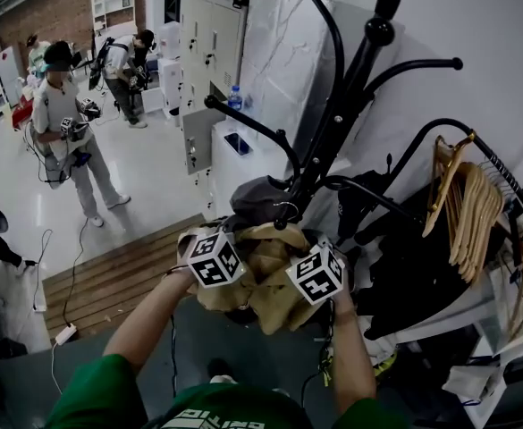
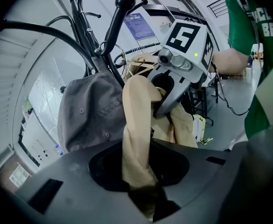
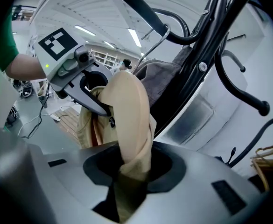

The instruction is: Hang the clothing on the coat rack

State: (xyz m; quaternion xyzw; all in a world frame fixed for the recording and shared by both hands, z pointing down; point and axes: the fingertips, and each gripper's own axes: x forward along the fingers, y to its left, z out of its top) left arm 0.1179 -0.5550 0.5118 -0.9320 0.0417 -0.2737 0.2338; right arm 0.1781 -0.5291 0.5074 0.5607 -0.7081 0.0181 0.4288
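Note:
A tan garment (image 1: 263, 280) hangs bunched between my two grippers, just below the black coat rack (image 1: 350, 88). My left gripper (image 1: 232, 273) is shut on one fold of it; in the left gripper view the tan cloth (image 2: 136, 125) runs down into the jaws (image 2: 141, 190). My right gripper (image 1: 290, 284) is shut on another fold, and its view shows the cloth (image 3: 129, 111) pinched in its jaws (image 3: 131, 181). A grey garment (image 1: 259, 199) hangs on a rack arm right behind the tan one. Each gripper view shows the other gripper (image 2: 183, 64) (image 3: 75, 73) close by.
Wooden hangers (image 1: 467, 204) hang on a rail at the right above dark clothes (image 1: 422, 266). White cabinets (image 1: 207, 43) stand behind the rack. Two people (image 1: 64, 123) stand far left on the pale floor. A power strip (image 1: 64, 333) and cables lie near the wooden platform.

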